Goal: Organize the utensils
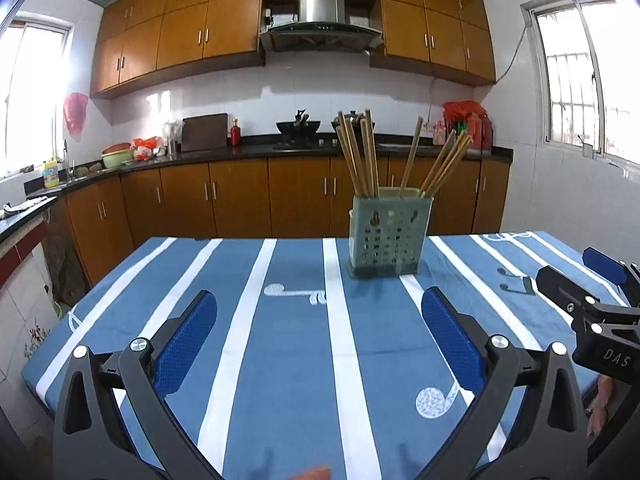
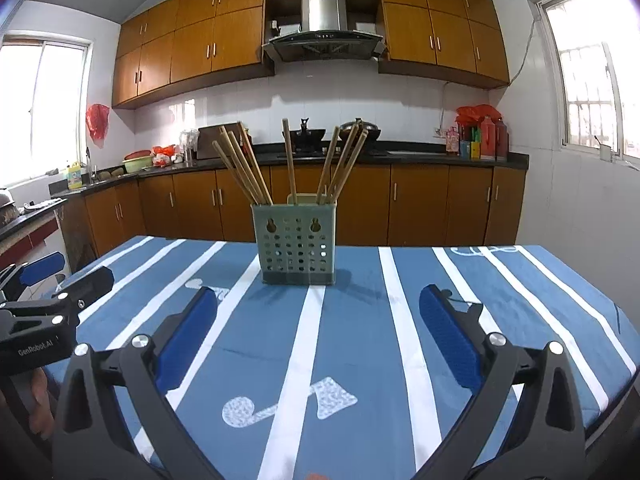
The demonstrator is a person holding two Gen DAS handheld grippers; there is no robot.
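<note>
Both tools stand with jaws spread wide and hold nothing; the left gripper [image 1: 320,344] and the right gripper [image 2: 318,340] hover side by side over the near part of the striped tablecloth [image 2: 360,340]. The chopsticks [image 2: 256,168] all stand upright in the green perforated holder [image 2: 296,248], fanned into a left bunch, a single middle stick and a right bunch; no utensil lies loose on the cloth in view. This layout fits either a finished sorting or a stage preceding removal or regrouping; the pictures do not settle which. The holder stands on the far half of the table, ahead of both grippers and well apart from their fingertips; it sits slightly right of the left gripper's axis and slightly left of the right's.
</note>
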